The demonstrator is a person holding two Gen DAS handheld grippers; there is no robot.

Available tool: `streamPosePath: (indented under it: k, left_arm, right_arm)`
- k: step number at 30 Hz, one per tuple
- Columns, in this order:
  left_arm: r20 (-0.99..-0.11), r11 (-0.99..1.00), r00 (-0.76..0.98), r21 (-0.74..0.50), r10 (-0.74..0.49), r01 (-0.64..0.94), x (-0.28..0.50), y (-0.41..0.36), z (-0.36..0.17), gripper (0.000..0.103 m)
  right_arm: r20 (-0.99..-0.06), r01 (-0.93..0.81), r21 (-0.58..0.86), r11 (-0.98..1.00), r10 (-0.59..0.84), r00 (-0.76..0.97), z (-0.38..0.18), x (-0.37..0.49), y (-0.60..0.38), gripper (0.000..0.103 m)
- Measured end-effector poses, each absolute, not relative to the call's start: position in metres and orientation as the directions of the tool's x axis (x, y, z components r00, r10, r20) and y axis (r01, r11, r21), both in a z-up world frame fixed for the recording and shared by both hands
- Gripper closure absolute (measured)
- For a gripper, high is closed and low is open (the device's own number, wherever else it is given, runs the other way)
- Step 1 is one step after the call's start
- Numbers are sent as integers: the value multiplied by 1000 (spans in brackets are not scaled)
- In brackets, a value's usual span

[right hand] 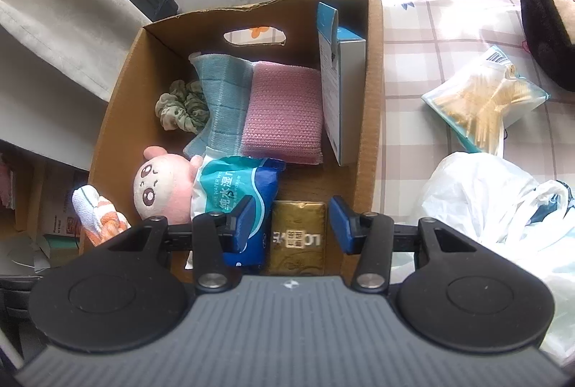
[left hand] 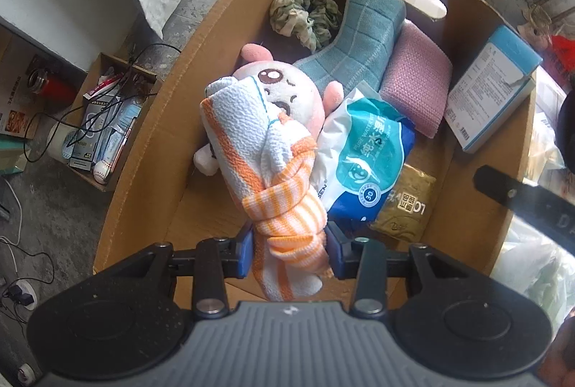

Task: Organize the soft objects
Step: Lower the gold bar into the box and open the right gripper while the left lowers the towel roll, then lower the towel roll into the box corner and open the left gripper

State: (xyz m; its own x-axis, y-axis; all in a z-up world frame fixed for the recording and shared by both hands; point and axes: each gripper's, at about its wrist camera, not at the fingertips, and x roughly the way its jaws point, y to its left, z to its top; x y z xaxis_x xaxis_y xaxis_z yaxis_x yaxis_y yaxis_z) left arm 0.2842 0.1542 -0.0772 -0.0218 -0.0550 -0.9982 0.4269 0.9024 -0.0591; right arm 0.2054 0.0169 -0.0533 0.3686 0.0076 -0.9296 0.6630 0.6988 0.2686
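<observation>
I'm gripping the orange-and-white striped towel (left hand: 273, 178) with my left gripper (left hand: 290, 252), jaws clamped on its knotted end, and I'm holding it over the cardboard box (left hand: 151, 142), just above the pink plush doll (left hand: 287, 96). My right gripper (right hand: 290, 225) is hovering with jaws apart and empty over the gold packet (right hand: 298, 236) beside the blue wet-wipes pack (right hand: 240, 196), while the teal cloth (right hand: 222, 99), pink cloth (right hand: 284, 114) and green scrunchie (right hand: 183, 108) are lying further back in the box.

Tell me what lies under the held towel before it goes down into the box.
The left gripper holds the orange-striped towel above the cardboard box. Directly beneath lie the pink plush toy and the wet wipes pack; bare floor shows only near the closest wall.
</observation>
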Motion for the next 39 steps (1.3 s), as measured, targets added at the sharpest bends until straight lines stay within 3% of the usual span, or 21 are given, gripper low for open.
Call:
streamPosePath:
  k: [9,16,21,26,31,35,39]
  left_arm:
    - [-1000,844,-27,-24,-11,536,280,150,-78,61]
    - [-974,653,-125,-219,-188,725,252,89,-74,61]
    - [-946,610,-226,-322,-232,724,246,52,-102,61]
    - [-962,644,-227,-270,-150,716,242,60,-105,61]
    - [-990,741,-136,-66,35,668,247,115,-95,61]
    - [-986,803,-121,17,112,596,263,147,-97,60]
    - [-973,779,-103,98,204,620,279,157,-113,58]
  right_arm:
    - [-894,593,303,746,6,448,-29,181,12,58]
    - [-886,600,276,751,-44,462,-10,156,-2,58]
    - [-893,643,239,727,-96,441,-3,135,-24,56]
    - [-897,686,229,691,-125,425,-4,120,-40,56]
    - [-896,682,248,688,-105,431,-8,121,-39,55]
    - [-897,670,265,693,-77,435,-13,128,-32,55]
    - [-897,651,268,710,-62,437,-15,134,-24,54]
